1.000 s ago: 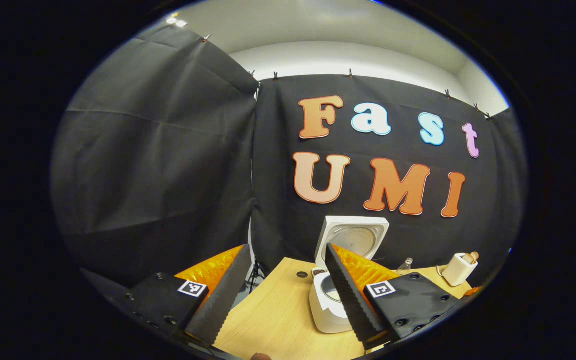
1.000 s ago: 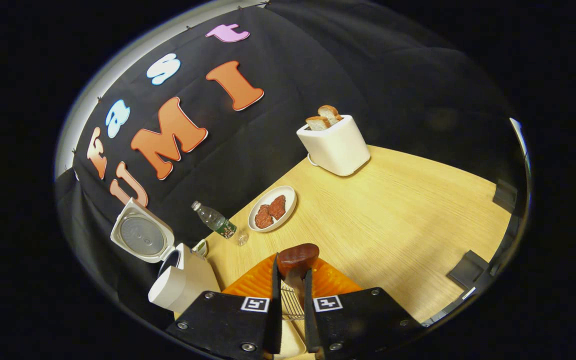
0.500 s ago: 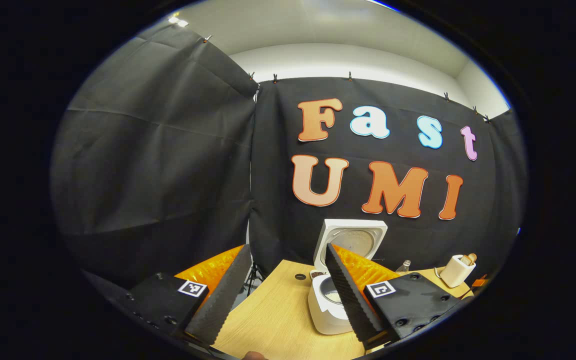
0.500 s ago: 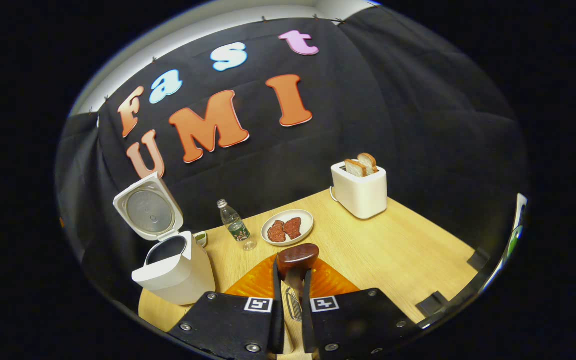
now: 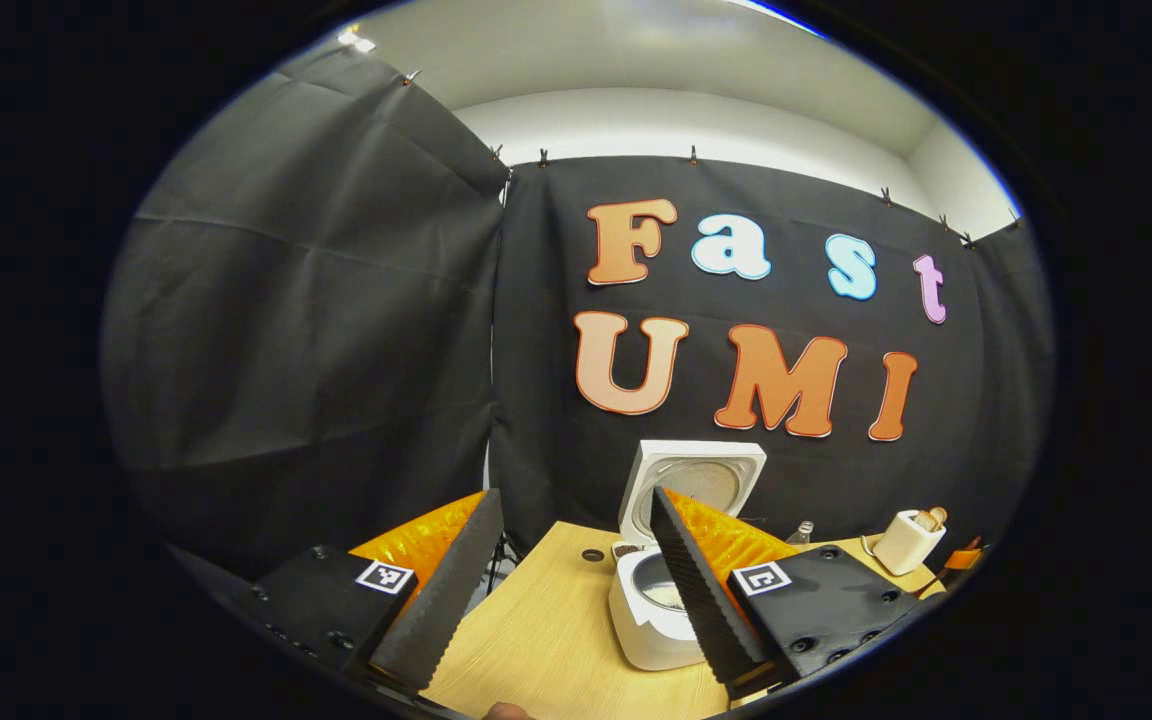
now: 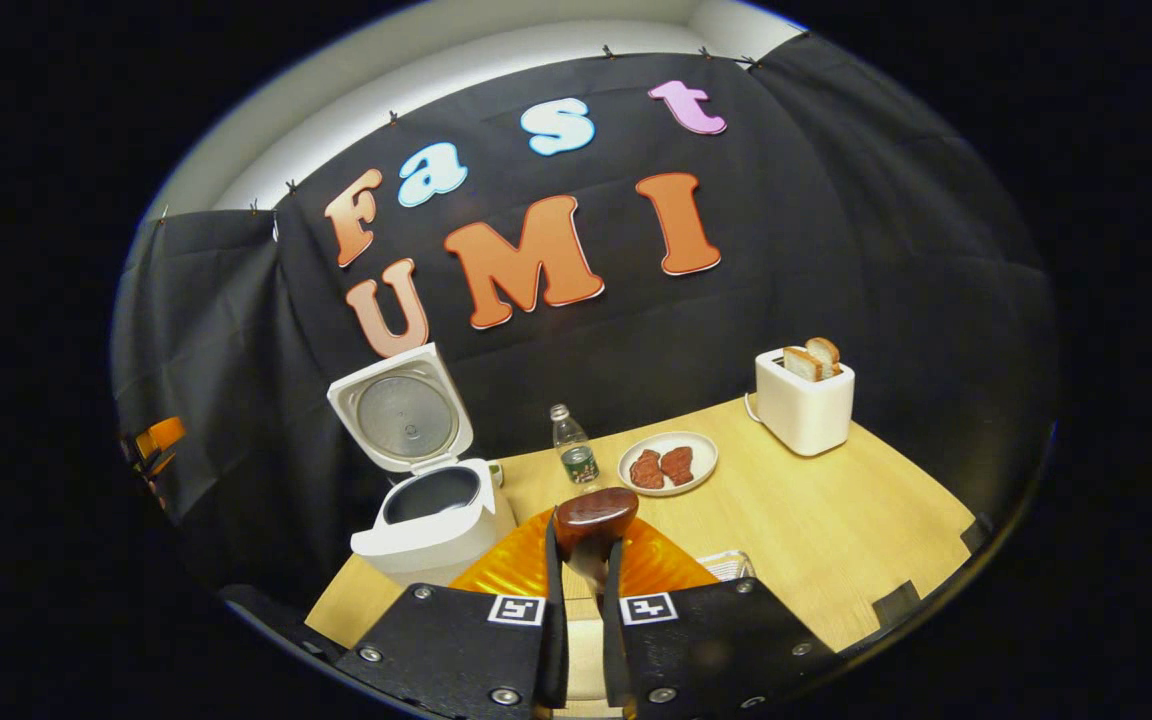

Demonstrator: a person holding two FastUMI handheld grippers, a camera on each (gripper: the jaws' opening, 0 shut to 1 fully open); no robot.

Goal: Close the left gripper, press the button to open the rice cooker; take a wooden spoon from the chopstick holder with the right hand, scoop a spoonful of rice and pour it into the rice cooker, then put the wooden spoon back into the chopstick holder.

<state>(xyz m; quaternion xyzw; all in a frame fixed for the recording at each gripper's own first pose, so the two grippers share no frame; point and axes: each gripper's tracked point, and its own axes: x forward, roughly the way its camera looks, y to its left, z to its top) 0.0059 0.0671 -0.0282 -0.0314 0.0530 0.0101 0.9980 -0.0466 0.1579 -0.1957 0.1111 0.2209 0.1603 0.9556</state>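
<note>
The white rice cooker (image 5: 648, 625) stands on the wooden table (image 5: 536, 650) with its lid (image 5: 693, 482) raised; something pale lies inside the pot. My left gripper (image 5: 574, 500) is open, its fingers spread wide, held back from the cooker at the near left. In the right gripper view the cooker (image 6: 434, 527) stands at the left with its lid (image 6: 404, 412) up. My right gripper (image 6: 583, 560) is shut on the dark wooden spoon (image 6: 593, 518), whose bowl sticks out past the fingertips. I cannot tell whether the spoon carries rice. A wire rim (image 6: 726, 566), perhaps the chopstick holder, peeks out beside the right finger.
A small water bottle (image 6: 573, 450), a plate with two pieces of meat (image 6: 668, 463) and a white toaster with bread (image 6: 804, 402) stand along the back of the table. The toaster (image 5: 904, 540) also appears far right in the left gripper view. The left gripper (image 6: 151, 445) shows at the far left.
The right gripper has levelled out and turned left with the spoon, so the cooker now sits nearer the view's middle. The left gripper has hardly moved and stays open.
</note>
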